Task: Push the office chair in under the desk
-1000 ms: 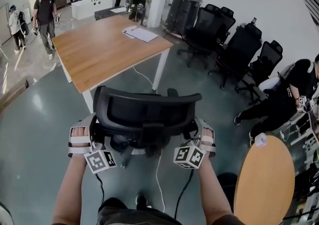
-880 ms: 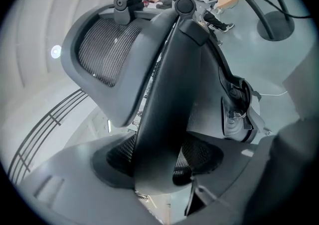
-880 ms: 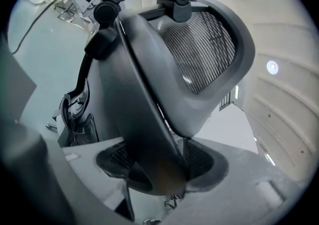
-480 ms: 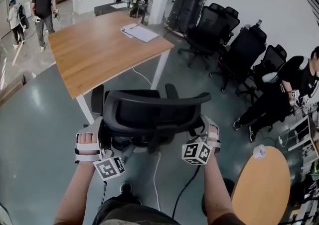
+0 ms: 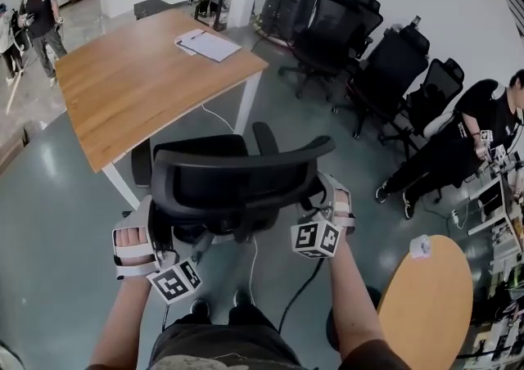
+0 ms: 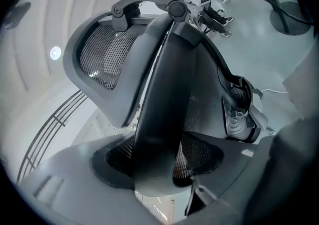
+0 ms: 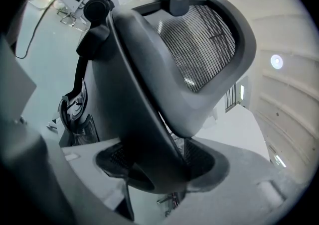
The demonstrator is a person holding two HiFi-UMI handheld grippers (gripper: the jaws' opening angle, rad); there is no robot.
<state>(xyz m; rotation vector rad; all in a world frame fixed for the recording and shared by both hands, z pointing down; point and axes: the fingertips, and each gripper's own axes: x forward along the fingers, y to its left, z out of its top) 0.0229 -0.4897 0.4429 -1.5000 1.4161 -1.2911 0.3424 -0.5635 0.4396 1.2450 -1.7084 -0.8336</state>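
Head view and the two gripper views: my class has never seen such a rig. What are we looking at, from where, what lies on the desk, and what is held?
No robot here: a person holds a two-jaw gripper in each hand. The head view looks down from the person's head; each gripper view looks along that gripper's jaws. The left gripper and right gripper each clamp one side of the backrest of the black mesh-backed office chair. Ahead stands the wooden-topped desk with white legs; white papers lie on it.
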